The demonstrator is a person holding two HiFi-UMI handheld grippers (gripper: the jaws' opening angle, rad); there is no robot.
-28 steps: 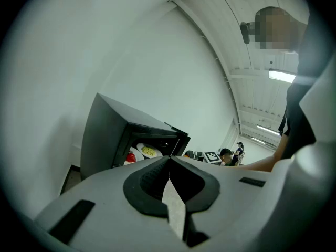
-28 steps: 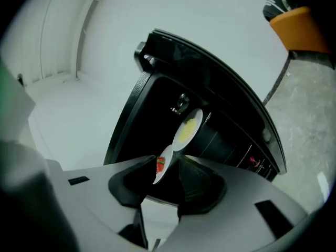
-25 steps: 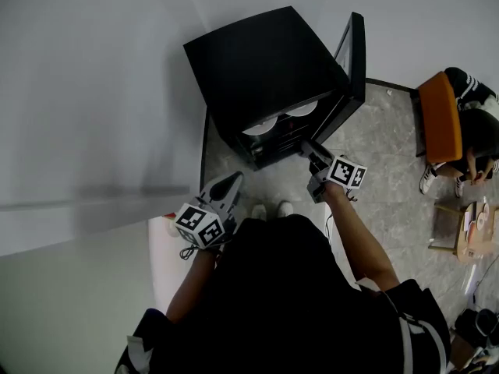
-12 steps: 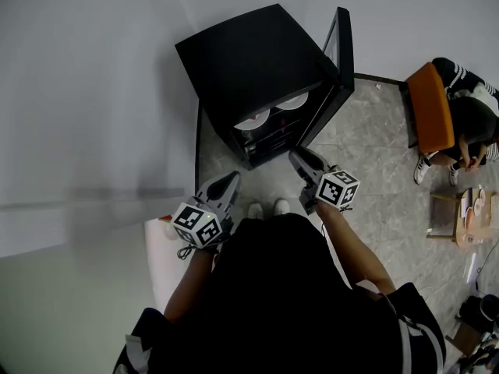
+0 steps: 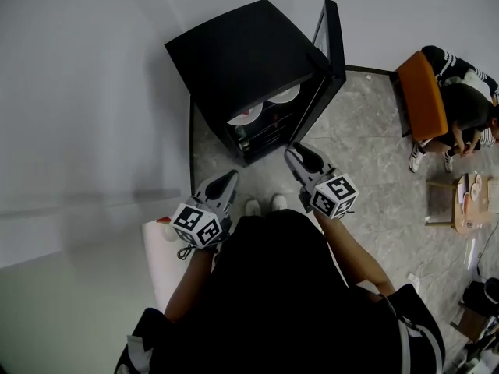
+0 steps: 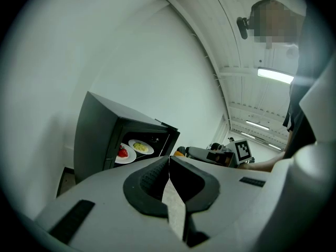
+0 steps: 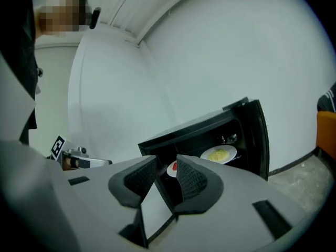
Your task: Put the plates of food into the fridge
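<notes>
Your left claw [image 6: 169,159] had its jaws pressed together at the tips, with nothing between them. Your right claw [image 7: 167,164] had its jaws a little apart and was just as empty. Through that gap you could see part of the plate of red food [image 7: 172,168], far behind the jaws.

Both claws hung in front of you above the grey floor [image 5: 366,154] and pointed toward the black fridge [image 5: 242,61], touching nothing. The right one was nearer the fridge's open front, and the left one sat lower and farther back, just beside a white table [image 5: 160,255].

The fridge stood against the white wall with its door [image 5: 331,37] swung open on your right. The 2 white plates lay side by side on its upper shelf. The plate of red food was on the left and the plate of yellow food [image 5: 284,94] on the right, nearer the door. What sat on the lower shelf was too dark to tell.

Well apart on your right, a person [image 5: 468,107] sat on an orange chair [image 5: 417,96].
</notes>
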